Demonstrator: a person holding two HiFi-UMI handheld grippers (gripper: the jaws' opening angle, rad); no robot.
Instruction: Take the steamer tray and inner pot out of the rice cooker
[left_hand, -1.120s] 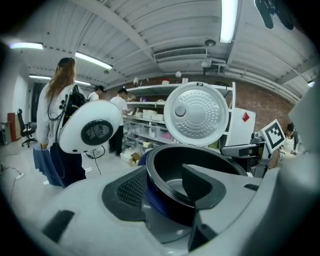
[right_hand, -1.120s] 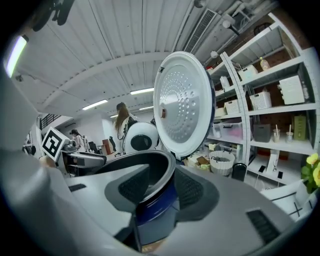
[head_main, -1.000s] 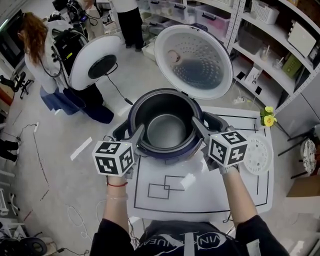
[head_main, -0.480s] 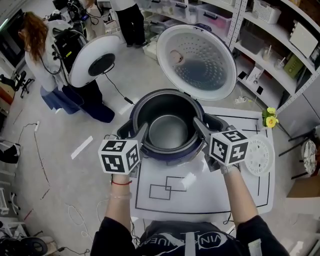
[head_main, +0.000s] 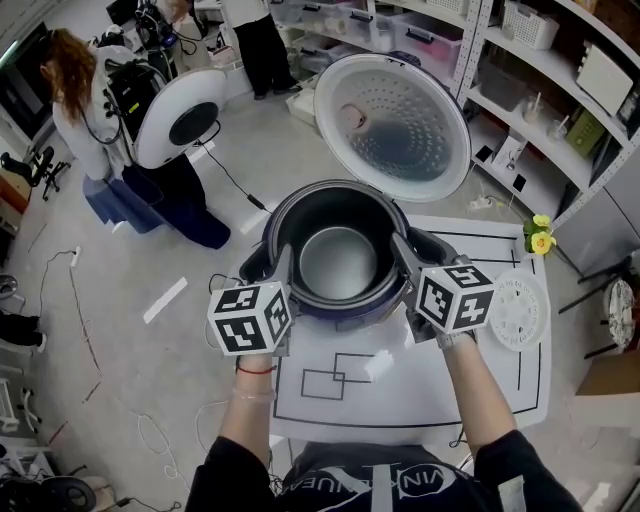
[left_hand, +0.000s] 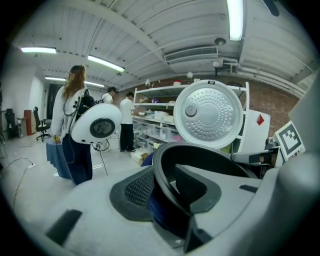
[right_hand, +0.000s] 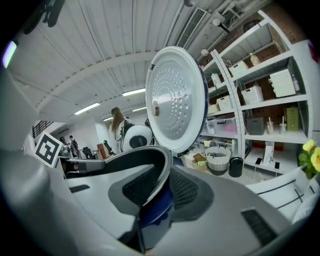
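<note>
The dark rice cooker (head_main: 345, 308) stands open, its white lid (head_main: 392, 125) tipped back. Inside sits the grey inner pot (head_main: 338, 262). My left gripper (head_main: 284, 266) straddles the pot's left rim (left_hand: 200, 150), one pad outside and one inside. My right gripper (head_main: 399, 252) straddles the right rim (right_hand: 135, 156) the same way. Both pairs of jaws are closing, and their pads touch the rim between them. The white perforated steamer tray (head_main: 516, 311) lies flat on the table to the right of the cooker.
The cooker stands on a white table (head_main: 400, 390) marked with black outlines. Yellow flowers (head_main: 538, 232) sit at its far right corner. Shelving (head_main: 560, 110) runs along the right. A person (head_main: 75, 90) stands by a round white device (head_main: 185, 115) at the upper left.
Both grippers' jaws have narrowed onto the inner pot's rim. The left gripper has turned slightly towards the cooker. The pot has not moved.
</note>
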